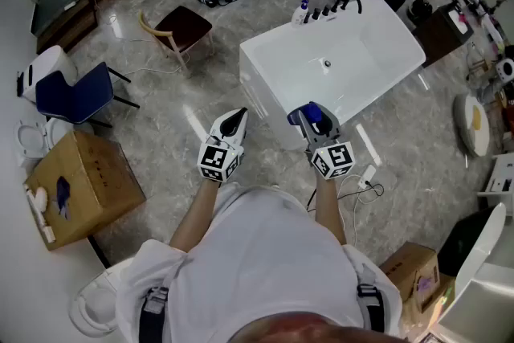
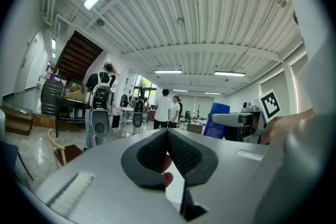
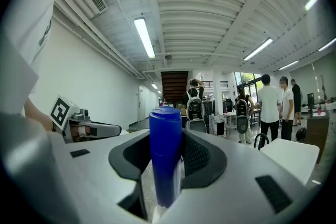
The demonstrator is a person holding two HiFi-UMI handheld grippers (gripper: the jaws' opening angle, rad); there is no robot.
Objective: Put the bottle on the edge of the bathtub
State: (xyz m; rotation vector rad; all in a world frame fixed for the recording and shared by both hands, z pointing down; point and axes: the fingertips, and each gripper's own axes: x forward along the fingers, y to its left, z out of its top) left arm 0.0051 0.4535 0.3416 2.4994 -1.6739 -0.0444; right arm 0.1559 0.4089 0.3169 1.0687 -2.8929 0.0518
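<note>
Keeping left gripper (image 1: 234, 121) clenched shut and empty over the floor, short of the bathtub's (image 1: 261, 88) near corner. Clamping blue bottle (image 3: 166, 155) at mid-body in right gripper (image 1: 312, 119), just before the tub's near edge. Standing upright, long axis vertical, cap up. Probably light, stiff plastic, smooth and rather slippery; best held across the middle.

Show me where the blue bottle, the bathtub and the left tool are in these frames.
blue bottle (image 3: 166, 155): right gripper view, middle of its body.
bathtub (image 1: 269, 44): head view, white rim near its left corner.
left tool (image 1: 238, 115): head view, its closed tips.
</note>
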